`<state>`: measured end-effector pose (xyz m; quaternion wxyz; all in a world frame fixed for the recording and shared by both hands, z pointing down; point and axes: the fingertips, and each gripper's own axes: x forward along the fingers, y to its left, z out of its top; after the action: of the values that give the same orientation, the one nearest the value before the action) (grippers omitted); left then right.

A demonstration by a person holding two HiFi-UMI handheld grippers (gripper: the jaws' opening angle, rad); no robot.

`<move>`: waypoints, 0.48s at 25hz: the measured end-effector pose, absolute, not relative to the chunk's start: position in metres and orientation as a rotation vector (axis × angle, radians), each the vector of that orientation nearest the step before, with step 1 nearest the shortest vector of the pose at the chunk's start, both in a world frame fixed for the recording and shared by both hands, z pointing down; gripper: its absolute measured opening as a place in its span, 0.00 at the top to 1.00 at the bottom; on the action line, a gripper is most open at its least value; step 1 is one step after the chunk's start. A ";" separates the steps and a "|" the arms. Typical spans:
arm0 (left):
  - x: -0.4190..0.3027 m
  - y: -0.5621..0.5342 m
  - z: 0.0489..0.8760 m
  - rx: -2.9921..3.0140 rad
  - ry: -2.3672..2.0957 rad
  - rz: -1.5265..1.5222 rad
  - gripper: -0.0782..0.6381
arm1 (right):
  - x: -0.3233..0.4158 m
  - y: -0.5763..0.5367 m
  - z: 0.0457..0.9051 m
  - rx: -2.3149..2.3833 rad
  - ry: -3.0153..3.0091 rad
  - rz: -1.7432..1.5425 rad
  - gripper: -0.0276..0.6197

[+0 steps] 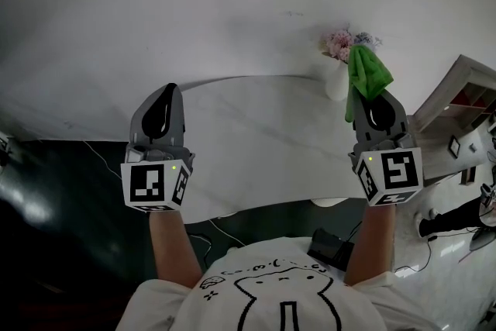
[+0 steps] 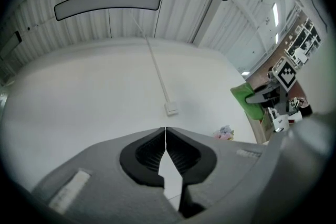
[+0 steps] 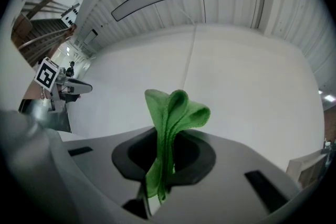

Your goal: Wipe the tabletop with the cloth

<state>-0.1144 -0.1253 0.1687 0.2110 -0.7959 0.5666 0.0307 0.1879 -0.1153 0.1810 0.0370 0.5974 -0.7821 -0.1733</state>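
Observation:
A green cloth (image 1: pixel 366 74) is pinched in my right gripper (image 1: pixel 380 106), held up above the right part of the white marble tabletop (image 1: pixel 256 143). In the right gripper view the green cloth (image 3: pixel 170 123) sticks out folded between the shut jaws, and my right gripper (image 3: pixel 167 157) points up at the wall and ceiling. My left gripper (image 1: pixel 164 101) hangs over the left part of the tabletop, shut and empty. Seen from the left gripper view, my left gripper (image 2: pixel 166 136) has its black pads touching at the tips, and the green cloth (image 2: pixel 245 97) shows at the far right.
A white vase with pink and blue flowers (image 1: pixel 339 62) stands at the table's back right, just behind the cloth. A wooden shelf unit (image 1: pixel 465 101) is to the right. The white wall (image 1: pixel 194 4) runs behind the table. Dark floor with cables lies at the left.

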 end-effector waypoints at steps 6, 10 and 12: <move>-0.120 -0.126 0.170 -2.187 1.581 0.050 0.87 | 0.186 -0.114 0.182 1.833 -2.389 -0.549 0.89; -0.118 -0.122 0.169 -2.177 1.564 0.035 0.87 | 0.184 -0.112 0.181 1.825 -2.377 -0.566 0.89; -0.115 -0.121 0.170 -2.184 1.540 0.020 0.87 | 0.183 -0.110 0.179 1.825 -2.372 -0.572 0.89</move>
<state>-0.1155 -0.1214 0.1698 0.2325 -0.7949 0.5604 0.0074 0.1827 -0.1104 0.1795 0.0474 0.5982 -0.7776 -0.1874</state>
